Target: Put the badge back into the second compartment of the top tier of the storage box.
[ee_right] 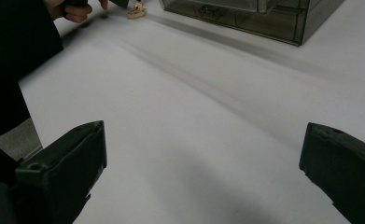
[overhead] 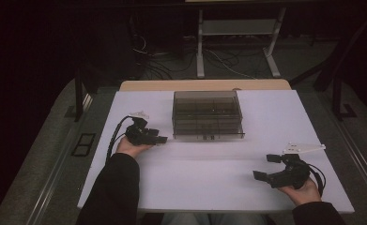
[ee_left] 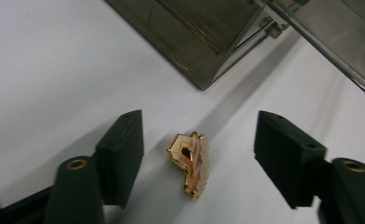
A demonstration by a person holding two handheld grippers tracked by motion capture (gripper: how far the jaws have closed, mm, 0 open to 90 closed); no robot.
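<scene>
A small gold and pink brooch-like trinket (ee_left: 191,163) lies on the white table, between the jaws of my open left gripper (ee_left: 196,156) without touching them. In the high view that left gripper (overhead: 158,136) sits just left of a smoky clear plastic drawer box (overhead: 208,115). The box's corner (ee_left: 203,56) lies just beyond the trinket. My right gripper (overhead: 270,166) stands open above the table's front right, with nothing between its jaws. From the right gripper view the trinket (ee_right: 136,10) appears far off beside the box (ee_right: 264,16).
The white table top (overhead: 209,173) lies over a wooden table whose far edge (overhead: 204,85) shows behind the box. On the dark floor beyond are cables and a white desk frame (overhead: 237,42). A dark sleeve (ee_right: 17,42) crosses the right gripper view at left.
</scene>
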